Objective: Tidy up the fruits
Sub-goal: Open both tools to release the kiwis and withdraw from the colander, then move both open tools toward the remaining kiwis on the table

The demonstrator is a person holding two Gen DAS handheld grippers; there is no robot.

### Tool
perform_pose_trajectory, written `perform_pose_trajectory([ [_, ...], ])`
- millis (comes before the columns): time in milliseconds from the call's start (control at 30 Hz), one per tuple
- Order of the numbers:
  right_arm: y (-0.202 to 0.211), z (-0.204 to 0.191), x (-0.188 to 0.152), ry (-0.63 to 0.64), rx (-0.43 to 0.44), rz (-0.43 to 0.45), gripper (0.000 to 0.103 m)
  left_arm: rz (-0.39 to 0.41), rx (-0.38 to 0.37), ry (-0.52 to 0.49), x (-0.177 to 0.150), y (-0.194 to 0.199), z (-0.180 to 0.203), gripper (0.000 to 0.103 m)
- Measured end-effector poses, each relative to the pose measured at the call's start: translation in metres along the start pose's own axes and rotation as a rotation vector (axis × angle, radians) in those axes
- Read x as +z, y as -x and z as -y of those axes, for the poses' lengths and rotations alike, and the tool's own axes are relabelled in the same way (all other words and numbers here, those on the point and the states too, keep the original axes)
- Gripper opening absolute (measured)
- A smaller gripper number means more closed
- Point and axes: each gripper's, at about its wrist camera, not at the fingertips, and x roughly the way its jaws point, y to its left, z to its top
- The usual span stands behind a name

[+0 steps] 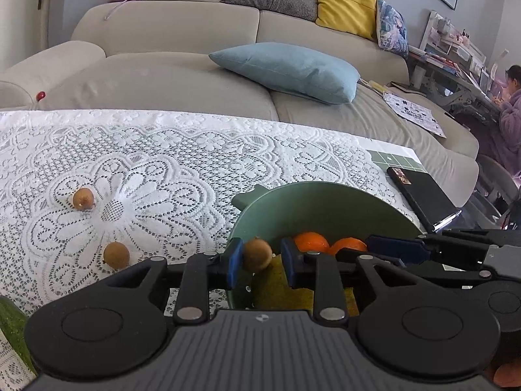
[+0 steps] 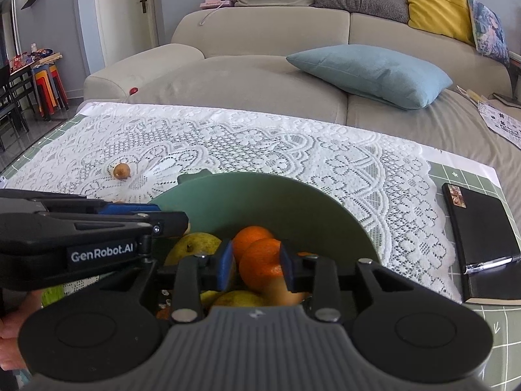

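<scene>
The left gripper (image 1: pixel 261 262) is positioned over the near rim of a green bowl (image 1: pixel 325 202), pointing downward at a slant. A small brown round fruit (image 1: pixel 257 254) is seen between its blue pads (image 1: pixel 235 262); it touches the left pad, while a gap shows on the right side, so the jaws are slightly parted and no firm grip is shown.

The right gripper (image 2: pixel 257 268) is held over the same bowl, also angled downward. An orange (image 2: pixel 262 262) is framed between its blue pads with a narrow gap on each side — the jaws stand a little apart, not clamped. A second orange (image 2: pixel 252 236) lies behind it, and a yellow-green pear (image 2: pixel 195 246) rests to the left inside the bowl.

The body of the left gripper enters the right wrist view from the left; the marking "GenRobot.AI" is read on it. Part of a hand (image 2: pixel 11 335) is visible at the lower left edge.

Outward on the white lace tablecloth (image 1: pixel 146 163), two more brown fruits are found — a near one (image 1: pixel 116 254) and a far one (image 1: pixel 83 198) — well apart from the bowl. A black notebook (image 2: pixel 482 244) with a pen (image 2: pixel 490 264) lies to the right of the bowl. A beige sofa (image 1: pixel 169 29) stands behind the table.
</scene>
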Motion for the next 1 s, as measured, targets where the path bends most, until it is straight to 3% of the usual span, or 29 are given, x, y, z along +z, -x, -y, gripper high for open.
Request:
perform_pose_trajectory([
  [267, 0.007, 0.000, 0.004, -0.022, -0.011, 0.034, 0.044, 0.023, -0.027, 0.021, 0.003, 0.013, -0.006, 0.033],
  [433, 0.014, -0.003, 0.007, -0.038, -0.016, 0.073, 0.061, 0.048, -0.027, 0.036, 0.006, 0.024, -0.013, 0.035],
  [567, 0.017, -0.010, 0.011, -0.043, -0.002, 0.106, 0.066, 0.072, -0.031, 0.043, 0.010, 0.034, -0.023, 0.038],
  [733, 0.020, -0.029, 0.015, -0.014, 0.036, 0.146, 0.077, 0.096, 0.011, 0.040, 0.013, 0.045, -0.039, 0.039],
  [1000, 0.016, -0.062, 0.020, 0.048, 0.082, 0.191, 0.084, 0.119, 0.056, 0.094, 0.015, 0.061, -0.077, 0.039],
])
